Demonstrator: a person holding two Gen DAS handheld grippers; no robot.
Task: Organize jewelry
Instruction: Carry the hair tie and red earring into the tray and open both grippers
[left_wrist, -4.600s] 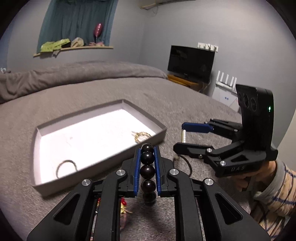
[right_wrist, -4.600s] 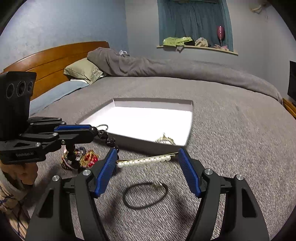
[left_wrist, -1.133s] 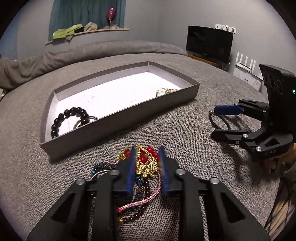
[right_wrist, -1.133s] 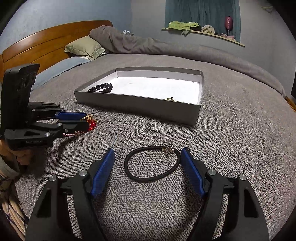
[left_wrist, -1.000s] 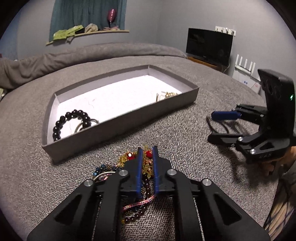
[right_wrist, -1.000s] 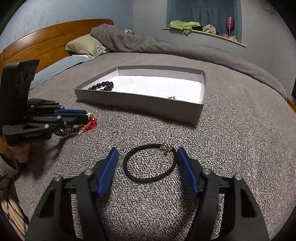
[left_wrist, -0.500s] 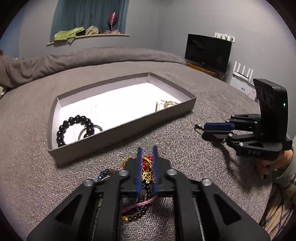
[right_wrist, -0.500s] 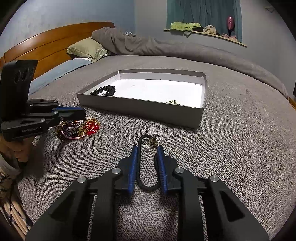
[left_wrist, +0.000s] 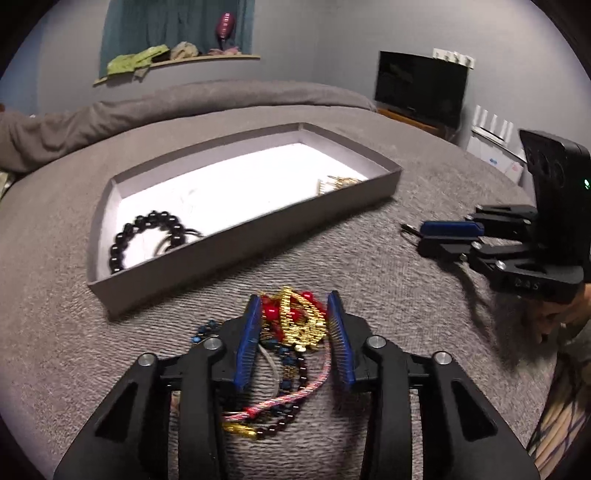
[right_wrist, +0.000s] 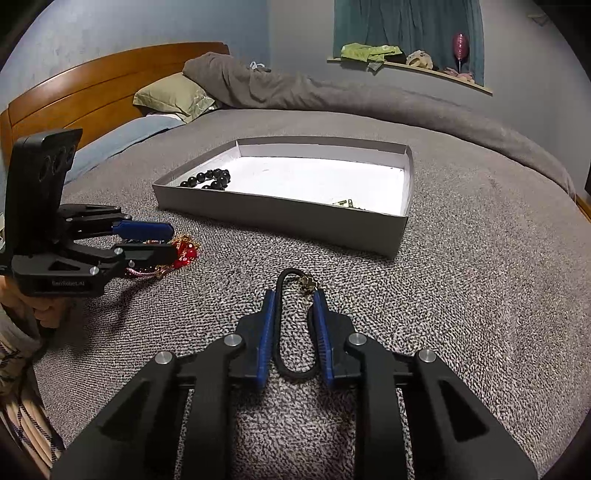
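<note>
My left gripper (left_wrist: 292, 308) stands parted around the gold-and-red ornament (left_wrist: 301, 317) on the bed (left_wrist: 369, 258); my right gripper (right_wrist: 294, 306) pinches the black cord bracelet (right_wrist: 291, 332).

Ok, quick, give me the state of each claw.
Left claw: open, straddling the gold and red ornament.
Right claw: shut on the black cord bracelet.

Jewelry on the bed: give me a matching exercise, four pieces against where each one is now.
Things:
1. black bead bracelet
2. black cord bracelet
3. gold and red ornament
4. small gold piece

Places:
A. between the left hand-held gripper fingers, on the blanket
B. squeezed in the right hand-held gripper
C. tray, its left end in the left wrist view
D. tray, opposite end

Pairs: 1-C, 2-B, 3-A, 4-D
</note>
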